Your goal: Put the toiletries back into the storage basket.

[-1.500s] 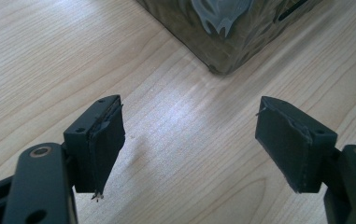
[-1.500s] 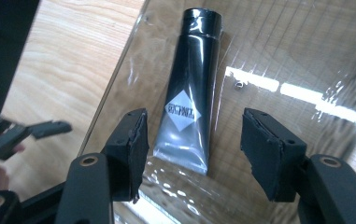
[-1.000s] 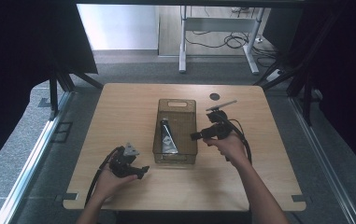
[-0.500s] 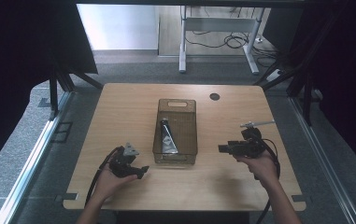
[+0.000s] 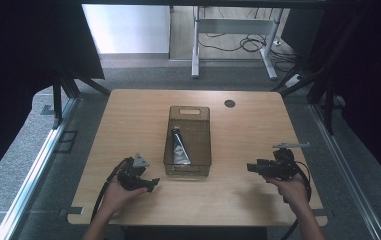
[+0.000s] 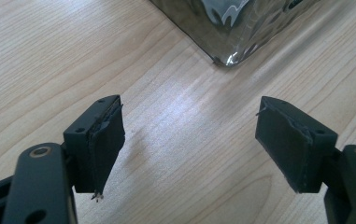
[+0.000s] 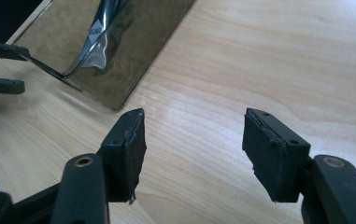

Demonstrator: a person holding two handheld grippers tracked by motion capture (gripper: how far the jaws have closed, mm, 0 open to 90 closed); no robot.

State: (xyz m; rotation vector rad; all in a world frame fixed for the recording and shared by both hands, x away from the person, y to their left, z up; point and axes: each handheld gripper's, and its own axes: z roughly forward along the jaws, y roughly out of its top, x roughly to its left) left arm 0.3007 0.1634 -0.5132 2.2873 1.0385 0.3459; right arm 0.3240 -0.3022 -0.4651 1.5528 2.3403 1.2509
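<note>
both tools (image 6: 189, 140) gape beside smoky translucent rectangular bin (image 5: 204, 150).

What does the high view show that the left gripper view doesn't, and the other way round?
High view: the whole smoky clear plastic bin, the small black round hole near the table's far edge, both hands, and the right gripper.

Left gripper view: worn black pads close up, wide apart with nothing between them.

Shared: the light wooden table, the left gripper, the bin's near corner, and the silver foil tube inside it.
</note>
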